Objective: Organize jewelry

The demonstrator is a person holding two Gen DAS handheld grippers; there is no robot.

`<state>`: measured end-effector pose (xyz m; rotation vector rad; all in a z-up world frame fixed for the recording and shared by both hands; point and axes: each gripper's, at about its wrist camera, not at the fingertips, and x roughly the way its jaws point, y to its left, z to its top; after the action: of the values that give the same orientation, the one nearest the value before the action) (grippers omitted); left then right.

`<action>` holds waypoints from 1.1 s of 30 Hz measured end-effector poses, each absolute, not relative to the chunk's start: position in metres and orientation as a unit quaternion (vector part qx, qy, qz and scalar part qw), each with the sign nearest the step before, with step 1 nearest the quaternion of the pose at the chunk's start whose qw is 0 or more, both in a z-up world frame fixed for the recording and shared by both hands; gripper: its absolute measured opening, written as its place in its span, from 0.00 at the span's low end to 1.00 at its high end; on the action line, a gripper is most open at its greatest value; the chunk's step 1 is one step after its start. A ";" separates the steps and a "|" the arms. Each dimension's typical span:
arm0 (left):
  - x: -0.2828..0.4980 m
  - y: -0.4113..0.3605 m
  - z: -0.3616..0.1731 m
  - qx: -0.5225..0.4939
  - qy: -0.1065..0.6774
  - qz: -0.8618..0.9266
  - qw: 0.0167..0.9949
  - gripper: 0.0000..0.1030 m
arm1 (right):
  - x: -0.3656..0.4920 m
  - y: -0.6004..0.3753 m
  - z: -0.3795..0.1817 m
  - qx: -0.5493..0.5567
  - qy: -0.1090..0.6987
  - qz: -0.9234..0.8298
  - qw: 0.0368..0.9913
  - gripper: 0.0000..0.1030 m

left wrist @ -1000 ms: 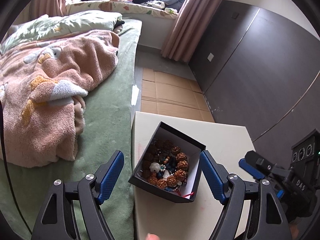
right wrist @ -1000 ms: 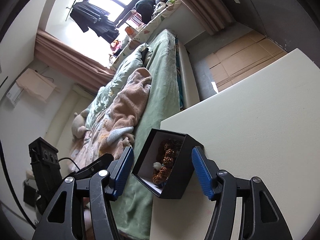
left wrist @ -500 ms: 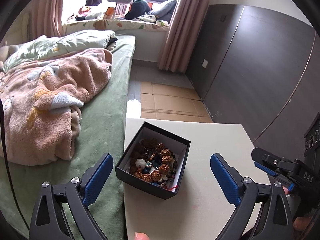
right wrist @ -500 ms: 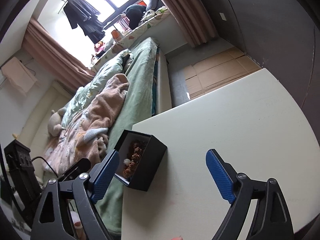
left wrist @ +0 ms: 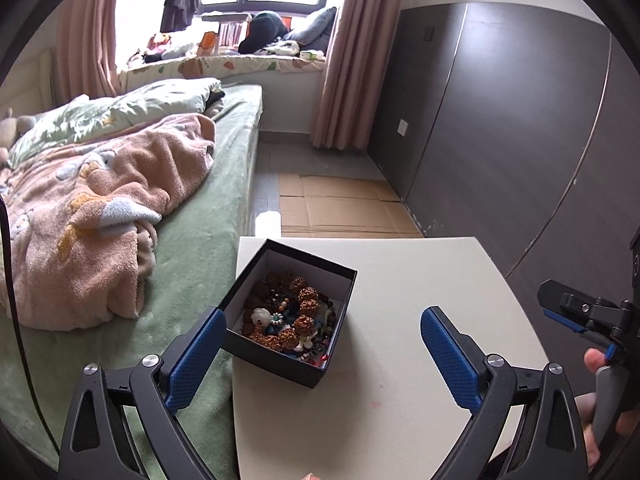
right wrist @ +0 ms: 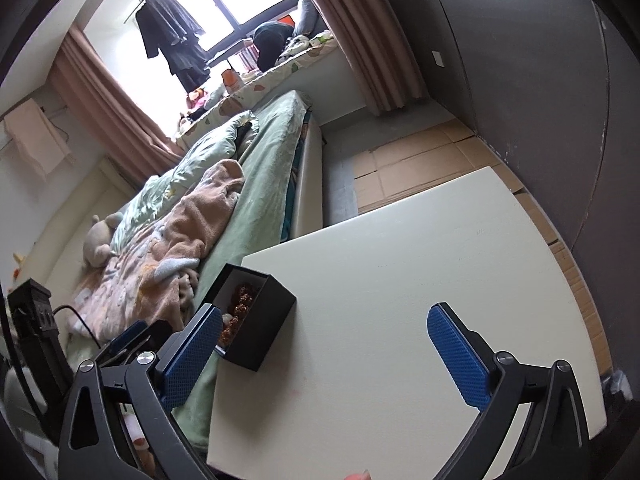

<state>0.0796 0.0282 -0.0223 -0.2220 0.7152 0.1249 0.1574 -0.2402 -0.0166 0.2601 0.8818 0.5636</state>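
Note:
A black open box (left wrist: 280, 364) full of brown beads and mixed jewelry (left wrist: 294, 316) stands near the left edge of the white table (left wrist: 400, 280). My left gripper (left wrist: 323, 314) is open wide just short of the box, and its pads touch nothing. In the right wrist view the box (right wrist: 260, 332) sits ahead of the left finger. My right gripper (right wrist: 326, 314) hangs over bare table with its jaws opening and nothing between them. The right gripper (left wrist: 576, 312) also shows at the far right of the left wrist view, held by a hand (left wrist: 596, 360).
A bed with a green sheet (left wrist: 200, 240) and a pink blanket (left wrist: 100, 208) lies against the table's left side. Dark cabinet doors (left wrist: 500, 140) run along the right. Flattened cardboard (left wrist: 340, 208) covers the floor beyond the table. The left gripper (right wrist: 132, 336) shows low at the left.
Both grippers backed away from the box and their jaws spread wider. The box, earlier between the jaws and tilted, now rests flat on the table.

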 end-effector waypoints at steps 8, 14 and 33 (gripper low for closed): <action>0.079 0.029 -0.023 -0.115 0.346 0.058 0.929 0.95 | 0.156 -0.248 -0.016 0.108 0.427 0.266 0.858 1.00; 0.081 0.032 -0.022 -0.124 0.343 0.059 0.929 0.95 | 0.155 -0.249 -0.009 0.113 0.419 0.260 0.862 1.00; 0.075 0.040 -0.016 -0.127 0.334 0.067 0.932 0.95 | 0.152 -0.237 -0.010 0.103 0.429 0.264 0.858 1.00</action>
<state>0.0749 0.0405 -0.0161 -0.2607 0.6832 0.1370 0.1518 -0.2370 -0.0103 0.2162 0.9013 0.5551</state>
